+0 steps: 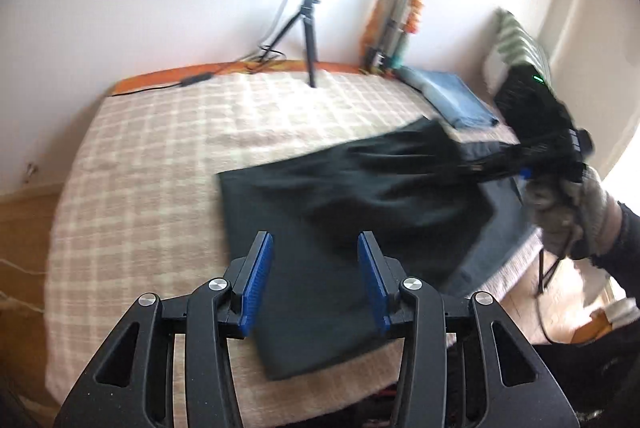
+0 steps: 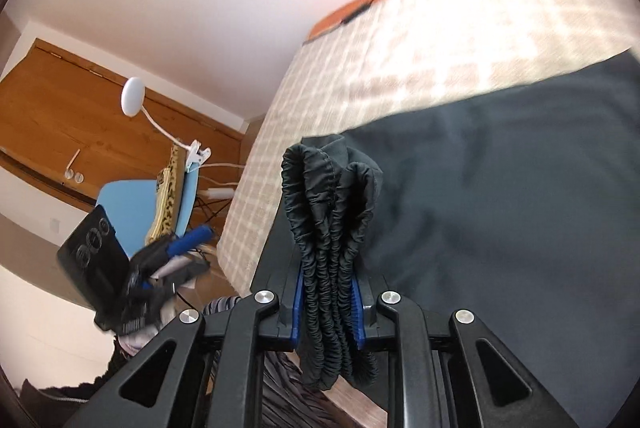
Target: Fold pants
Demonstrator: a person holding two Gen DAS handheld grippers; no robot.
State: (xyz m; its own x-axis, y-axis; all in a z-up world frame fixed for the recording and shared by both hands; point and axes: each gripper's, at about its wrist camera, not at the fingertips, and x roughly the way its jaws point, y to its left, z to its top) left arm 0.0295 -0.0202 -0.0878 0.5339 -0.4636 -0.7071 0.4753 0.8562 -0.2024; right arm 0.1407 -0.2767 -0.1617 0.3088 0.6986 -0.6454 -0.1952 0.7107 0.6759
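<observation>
Dark pants (image 1: 340, 212) lie on a checked bedspread (image 1: 168, 148), folded lengthwise. My left gripper (image 1: 316, 260) is open and empty, hovering over the pants' near end. My right gripper (image 2: 326, 302) is shut on the bunched elastic waistband (image 2: 328, 212) and holds it lifted off the bed; the rest of the pants (image 2: 500, 188) trails to the right. In the left wrist view the right gripper (image 1: 500, 168) is at the far right with the waistband end raised and blurred.
A ring light on a tripod (image 1: 308, 28) stands at the bed's far edge with its cable. Folded jeans (image 1: 456, 100) and a grey garment (image 1: 504, 224) lie on the right side. A blue chair (image 2: 132, 212) stands beside the bed.
</observation>
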